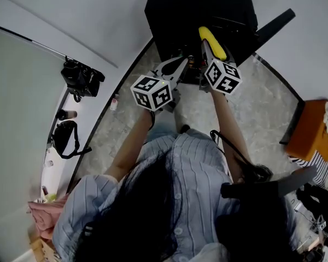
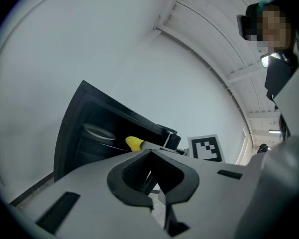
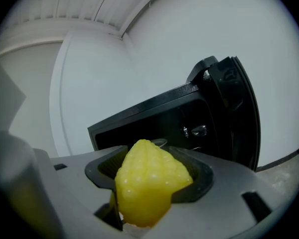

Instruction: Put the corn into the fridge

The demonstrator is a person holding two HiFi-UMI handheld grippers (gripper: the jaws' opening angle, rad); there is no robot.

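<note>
While my right tongs (image 1: 207, 50) clench the corn (image 1: 212, 40) at the black fridge's (image 1: 197, 4) open front, door (image 1: 274, 25) swung right, my left tongs (image 1: 181, 64) sit closed, empty, just beside.

The corn (image 3: 149, 183) is bright yellow, pebbled with kernels. The fridge (image 1: 202, 15) is black inside and out. The left gripper (image 2: 150, 173) and the right gripper (image 3: 149, 176) are pale grey with black ribbed pads (image 2: 132, 171). Their cubes (image 1: 151, 91) are white, printed with black square markers. The shirt (image 1: 197, 173) is light blue with fine darker stripes. The floor (image 1: 262, 102) is grey and mottled like stone. The walls (image 1: 71, 15) are white. The cloth (image 1: 44, 214) is pink and the block (image 1: 317, 127) is orange.
</note>
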